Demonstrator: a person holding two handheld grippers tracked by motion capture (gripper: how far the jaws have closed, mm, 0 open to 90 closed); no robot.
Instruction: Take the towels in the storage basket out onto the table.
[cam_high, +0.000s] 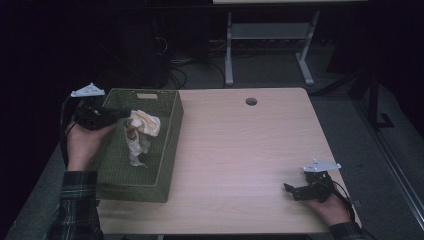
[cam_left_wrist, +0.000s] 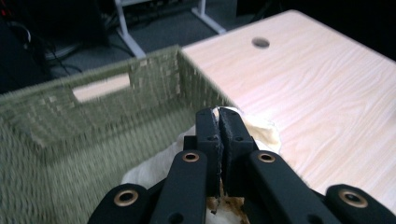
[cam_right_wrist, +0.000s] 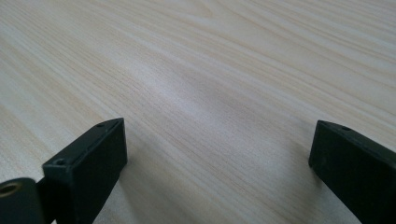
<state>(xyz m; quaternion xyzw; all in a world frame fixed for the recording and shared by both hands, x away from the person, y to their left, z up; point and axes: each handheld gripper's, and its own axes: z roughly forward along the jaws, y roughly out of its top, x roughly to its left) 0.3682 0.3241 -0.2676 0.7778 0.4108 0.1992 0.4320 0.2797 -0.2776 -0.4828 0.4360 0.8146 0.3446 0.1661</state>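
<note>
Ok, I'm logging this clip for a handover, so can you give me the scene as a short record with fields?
surface: light wooden table with a round cable hole
container: green woven basket at the table's left side
item in hand: cream cloth, crumpled, hanging above the basket's inside
left gripper: shut on the cloth, over the basket
right gripper: jaws open, nothing between them, low over bare table at the near right

Below my left gripper (cam_high: 120, 114), basket (cam_high: 170, 150) walls hemmed cloth (cam_high: 141, 131); bare table (cam_high: 240, 150) lay open ahead of my right gripper (cam_high: 292, 190).
</note>
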